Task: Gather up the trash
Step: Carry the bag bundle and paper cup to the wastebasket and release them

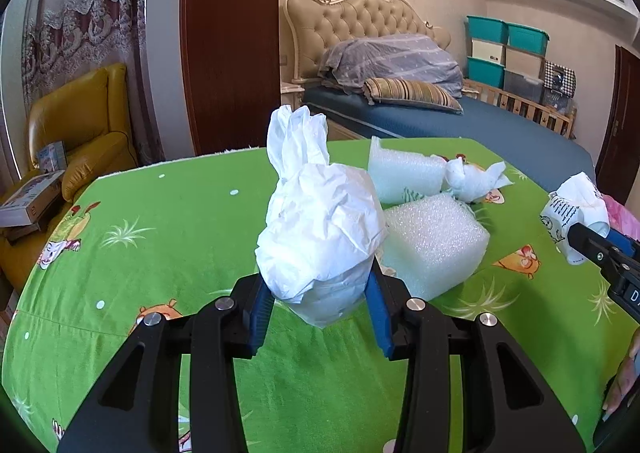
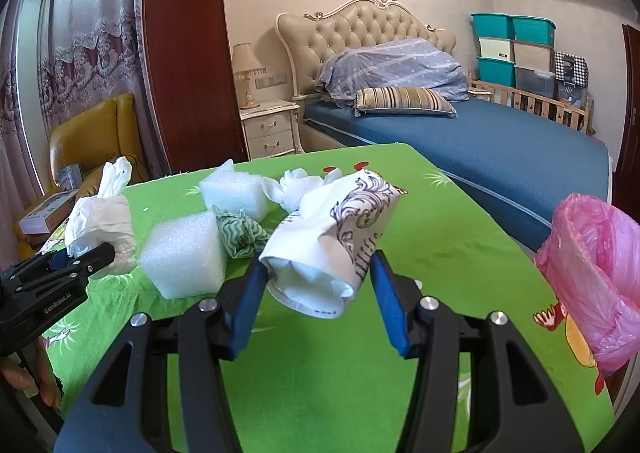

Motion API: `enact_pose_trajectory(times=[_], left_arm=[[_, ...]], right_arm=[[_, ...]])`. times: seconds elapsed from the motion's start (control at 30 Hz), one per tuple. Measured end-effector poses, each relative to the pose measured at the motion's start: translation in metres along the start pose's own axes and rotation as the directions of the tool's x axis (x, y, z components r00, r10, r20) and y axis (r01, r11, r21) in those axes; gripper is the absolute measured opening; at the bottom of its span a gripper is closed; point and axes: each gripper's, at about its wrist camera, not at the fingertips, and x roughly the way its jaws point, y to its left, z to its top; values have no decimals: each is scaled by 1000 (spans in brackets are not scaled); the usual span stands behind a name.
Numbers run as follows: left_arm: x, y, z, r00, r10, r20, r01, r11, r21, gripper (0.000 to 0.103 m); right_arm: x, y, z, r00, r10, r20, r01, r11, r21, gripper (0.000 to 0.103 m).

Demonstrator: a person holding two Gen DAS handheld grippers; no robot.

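While our left claw grips a crumpled white plastic bag beside the foam block, our right claw clamps what looks like a patterned tissue pack.

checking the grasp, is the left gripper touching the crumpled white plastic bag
Touching. The left wrist view shows both blue pads of the left gripper pressed against the crumpled white plastic bag.

We see open green bench between the right hand-held gripper and the pink bin bag; leftward, two foam blocks and a green rag crowd the way.
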Motion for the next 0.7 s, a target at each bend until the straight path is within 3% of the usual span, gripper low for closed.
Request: enact_pose_trajectory(times=[0.3,0.4,0.7], left_arm=[[-14,1,-2,998,-3,56,2,1000,12,39],[-24,1,-7,998,-40,45,41,999,-13,39],[-58,-34,-21,991,-125,57,119,989,88,40]], right_arm=[[-5,0,-3,1000,5,24,-5,1000,-16,52],[-15,-1,-7,1000,7,26,-6,1000,-31,52],[-52,-16,-21,1000,14,22,-12,998,-58,52]])
